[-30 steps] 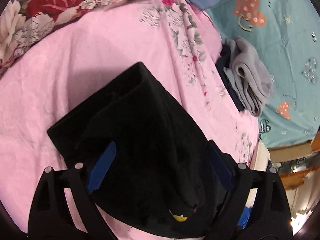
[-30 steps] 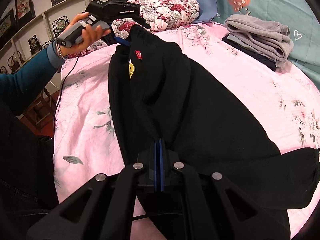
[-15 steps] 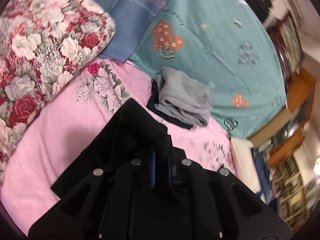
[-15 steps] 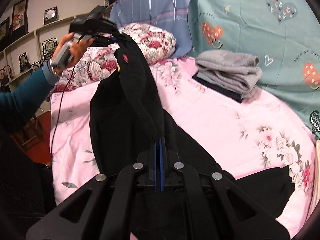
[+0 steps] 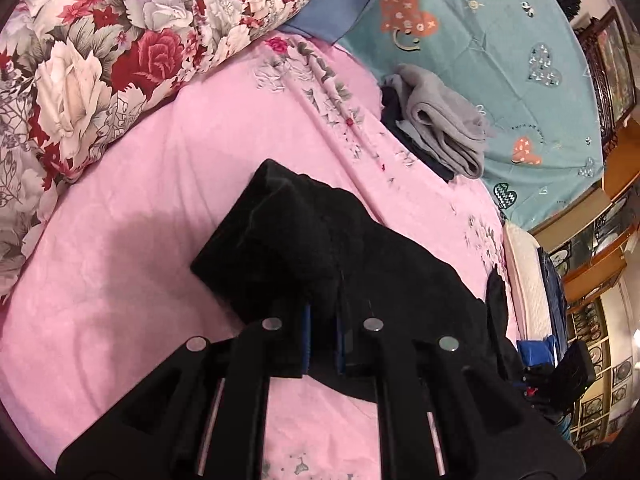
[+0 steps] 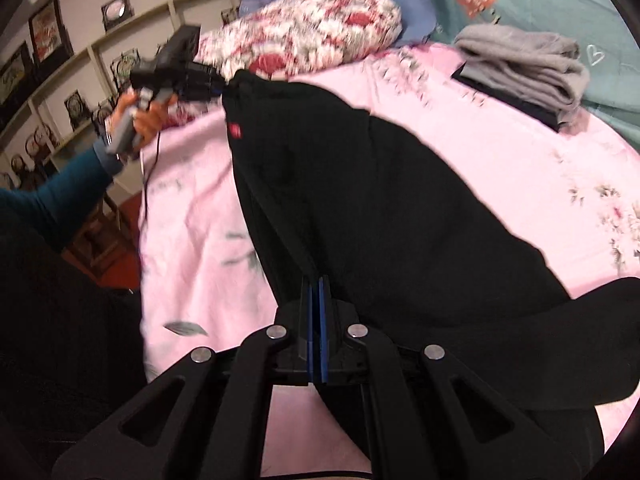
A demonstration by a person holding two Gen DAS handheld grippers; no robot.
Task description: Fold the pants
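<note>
Black pants (image 6: 380, 200) lie stretched over the pink bed sheet (image 6: 500, 168), with a small red tag near one end. My left gripper (image 5: 322, 336) is shut on one end of the pants (image 5: 312, 248); it also shows in the right wrist view (image 6: 216, 84), held in a hand at the far end. My right gripper (image 6: 318, 312) is shut on the near end of the pants. The cloth is lifted between the two grippers and sags onto the sheet.
A floral pillow (image 5: 112, 52) lies at the bed's head. A folded grey garment (image 5: 444, 124) sits on a dark one by the teal quilt (image 5: 520, 40). Wall shelves (image 6: 80, 60) stand left of the bed. The bed edge is at right (image 5: 520, 272).
The left gripper closed on the pants end a second ago, lifted it, and has now lowered it toward the sheet. The right gripper stays shut on its end.
</note>
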